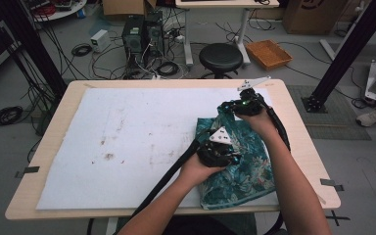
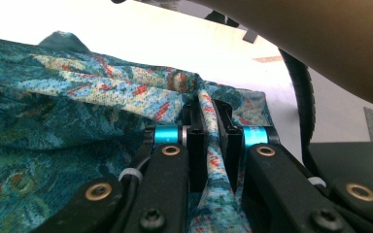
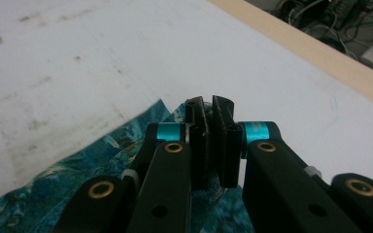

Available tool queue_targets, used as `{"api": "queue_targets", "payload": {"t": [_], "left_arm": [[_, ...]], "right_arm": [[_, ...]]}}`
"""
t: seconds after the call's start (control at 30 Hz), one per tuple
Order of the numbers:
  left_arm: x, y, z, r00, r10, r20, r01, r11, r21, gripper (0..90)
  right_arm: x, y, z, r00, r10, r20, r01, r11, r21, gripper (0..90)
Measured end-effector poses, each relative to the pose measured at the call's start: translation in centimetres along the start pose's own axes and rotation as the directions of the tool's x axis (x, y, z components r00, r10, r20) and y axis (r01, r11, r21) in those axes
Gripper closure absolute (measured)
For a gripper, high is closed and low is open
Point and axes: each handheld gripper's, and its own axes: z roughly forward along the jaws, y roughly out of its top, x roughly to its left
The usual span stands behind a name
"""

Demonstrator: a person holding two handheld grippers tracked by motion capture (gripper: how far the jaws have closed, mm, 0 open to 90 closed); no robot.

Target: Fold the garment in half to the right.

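A: Entry, current frame. Where is the cloth?

B: The teal floral-patterned fabric cloth [image 1: 237, 164] lies at the lower right of the high view, on the white stained felt mat [image 1: 127, 142] that covers the light wooden worktop [image 1: 54, 147]. Its lower edge reaches the mat's near edge. The surface is rumpled, with folds across it.

A: Left claw?

B: The left claw [image 1: 225, 149] sits over the cloth's upper left part in the high view. In the left gripper view [image 2: 212, 141] the jaws are pressed together on a raised ridge of the cloth [image 2: 77, 111]; a strip of fabric runs up between the black pads. Pinching the cloth.

A: Right claw?

B: The right claw [image 1: 227, 107] is at the cloth's far corner, right of centre in the high view. In the right gripper view [image 3: 210, 141] the jaws stand nearly together, a narrow slot between them, with the cloth [image 3: 77, 184] at their base and spreading to the lower left. Fabric seems caught between the pads, so I read it as pinching the corner.

A: Surroundings?

B: A black round stool [image 1: 220, 56] stands beyond the worktop's far edge, an orange tray [image 1: 268, 53] on the floor to its right.
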Motion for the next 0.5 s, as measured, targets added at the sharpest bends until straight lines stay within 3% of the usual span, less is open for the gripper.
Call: {"api": "queue_targets", "payload": {"t": [0.3, 0.5], "left_arm": [[0.2, -0.4, 3.3, 0.9994, -0.03, 0.018, 0.03, 0.9993, 0.021, 85.2], [0.5, -0.6, 4.7, 0.9994, -0.027, 0.022, 0.026, 0.9987, 0.043, 84.2]], "right_arm": [[-1.3, -2.4, -0.1, 0.9988, 0.033, 0.036, -0.034, 0.999, 0.033, 86.4], [-2.2, -3.9, -0.2, 0.9967, 0.063, 0.05, -0.065, 0.997, 0.042, 84.0]]}}
